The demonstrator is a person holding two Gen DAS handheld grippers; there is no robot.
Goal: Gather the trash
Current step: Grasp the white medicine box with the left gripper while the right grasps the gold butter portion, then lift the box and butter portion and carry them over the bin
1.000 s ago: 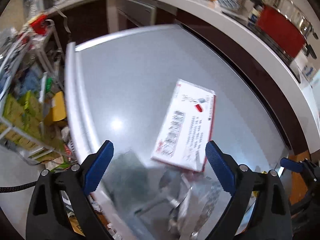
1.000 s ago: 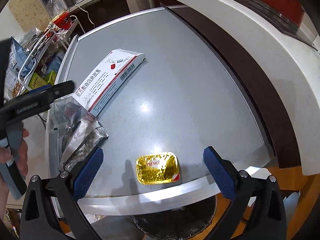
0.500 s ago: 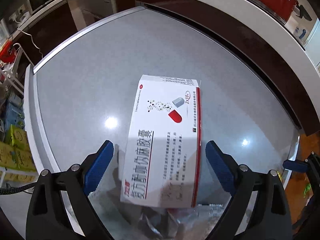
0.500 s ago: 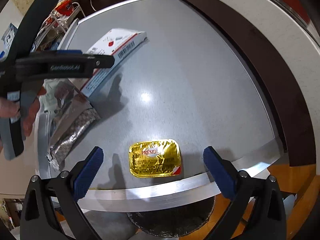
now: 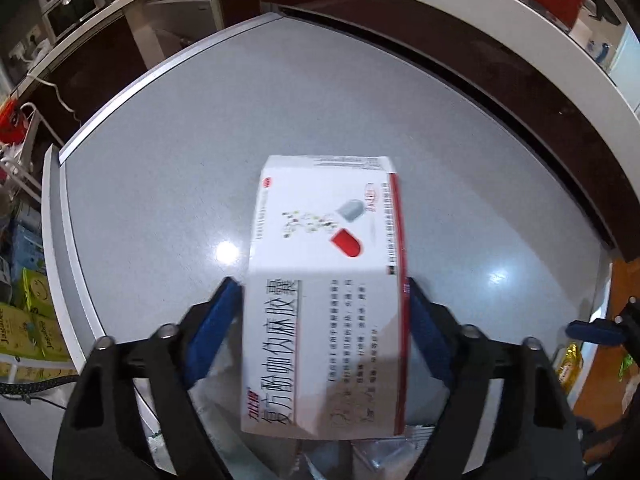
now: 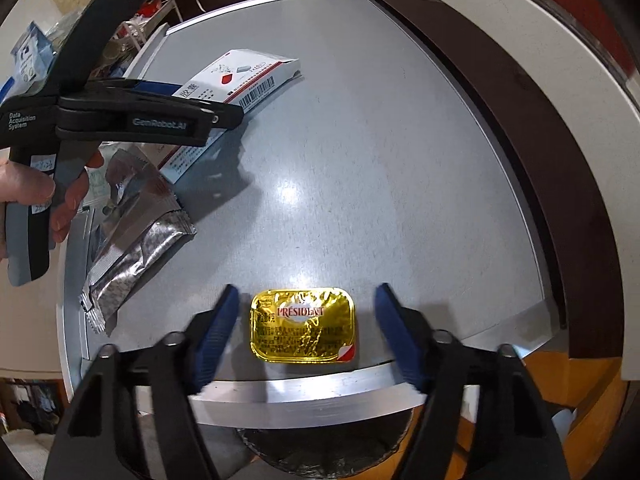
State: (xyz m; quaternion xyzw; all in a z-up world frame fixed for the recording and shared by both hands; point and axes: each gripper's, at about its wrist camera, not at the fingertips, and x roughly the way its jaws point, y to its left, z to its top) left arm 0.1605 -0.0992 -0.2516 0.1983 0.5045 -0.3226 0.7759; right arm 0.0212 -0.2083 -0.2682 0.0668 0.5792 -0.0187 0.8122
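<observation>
A white and red medicine box [image 5: 324, 320] lies on the grey table [image 5: 160, 200]. My left gripper [image 5: 320, 286] points down over it. Its jaws are closing and both blue pads touch the box's long sides. From the right wrist view the same box [image 6: 248, 76] sits under the left gripper [image 6: 212, 100], which a hand holds. A gold butter packet [image 6: 302, 324] lies near the table's front edge between the fingers of my right gripper [image 6: 307, 288]. Those jaws are closing too, with a gap left on each side of the packet.
A crumpled silver foil wrapper [image 6: 132, 240] lies at the table's left edge beside the box. Below the front rim [image 6: 304, 396] is a dark round bin [image 6: 320, 448]. A white curved counter [image 5: 480, 8] rings the far side. A rack of packaged goods [image 5: 28, 320] stands to the left.
The left gripper came down over the medicine box and its jaws closed against the box's sides. The right gripper's jaws narrowed from wide open to close around the butter packet.
</observation>
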